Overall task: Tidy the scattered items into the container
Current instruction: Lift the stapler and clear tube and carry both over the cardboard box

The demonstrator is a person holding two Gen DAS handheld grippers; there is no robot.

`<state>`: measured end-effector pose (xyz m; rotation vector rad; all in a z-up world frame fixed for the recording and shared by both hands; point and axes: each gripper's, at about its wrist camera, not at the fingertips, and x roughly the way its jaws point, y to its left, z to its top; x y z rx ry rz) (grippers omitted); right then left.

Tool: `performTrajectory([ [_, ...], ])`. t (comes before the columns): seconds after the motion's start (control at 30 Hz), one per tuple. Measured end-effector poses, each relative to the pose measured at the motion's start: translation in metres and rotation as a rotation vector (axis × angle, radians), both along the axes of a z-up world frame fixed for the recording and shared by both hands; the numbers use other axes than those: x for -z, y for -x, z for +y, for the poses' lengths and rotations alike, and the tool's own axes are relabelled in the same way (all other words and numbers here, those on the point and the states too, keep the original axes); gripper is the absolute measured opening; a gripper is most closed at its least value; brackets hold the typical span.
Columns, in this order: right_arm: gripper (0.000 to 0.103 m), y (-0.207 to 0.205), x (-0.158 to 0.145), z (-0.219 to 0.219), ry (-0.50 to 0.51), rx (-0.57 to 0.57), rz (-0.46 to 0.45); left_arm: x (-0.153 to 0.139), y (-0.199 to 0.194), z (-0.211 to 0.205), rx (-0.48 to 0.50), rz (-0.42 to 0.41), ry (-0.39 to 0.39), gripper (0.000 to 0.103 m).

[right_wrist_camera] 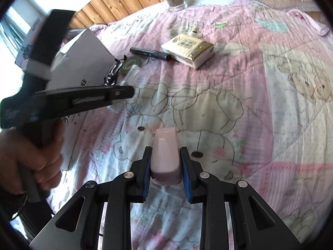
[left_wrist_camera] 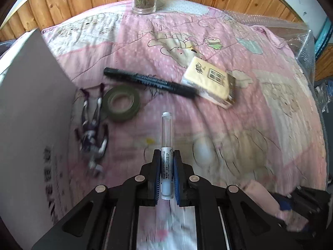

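Tube (left_wrist_camera: 167,145) clamped upright between left jaws; pink bottle (right_wrist_camera: 165,152) between right jaws.

Pink bear-print quilt (left_wrist_camera: 208,41), olive tape roll (left_wrist_camera: 121,106), black marker (left_wrist_camera: 149,81), yellow tissue pack (left_wrist_camera: 210,83)

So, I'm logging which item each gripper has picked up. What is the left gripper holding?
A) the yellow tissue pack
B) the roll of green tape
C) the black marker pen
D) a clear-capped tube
D: in the left wrist view the left gripper is shut on the clear-capped tube, while the black marker pen, green tape roll and yellow tissue pack lie on the quilt.
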<state>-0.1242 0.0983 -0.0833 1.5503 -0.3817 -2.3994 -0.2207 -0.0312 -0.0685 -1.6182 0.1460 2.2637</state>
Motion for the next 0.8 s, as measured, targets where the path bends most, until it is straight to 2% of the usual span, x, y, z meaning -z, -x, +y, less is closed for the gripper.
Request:
performTrajectory([
  [0.17,0.027,-0.014,-0.006,-0.017,-0.012,-0.002,0.02,-0.027,-0.041,-0.021,0.014,0.021,-0.023,0.011],
  [0.37,0.027,-0.035,-0.012,-0.03,-0.031,0.015,0.039,-0.046,-0.086,-0.039,0.045,0.045,-0.056,0.011],
  [0.57,0.027,-0.058,-0.012,-0.034,-0.038,0.036,0.028,-0.043,-0.105,-0.038,0.05,0.031,-0.077,0.011],
  [0.8,0.027,-0.084,-0.018,-0.045,-0.057,0.049,0.038,-0.047,-0.135,-0.046,0.059,0.047,-0.065,0.011],
])
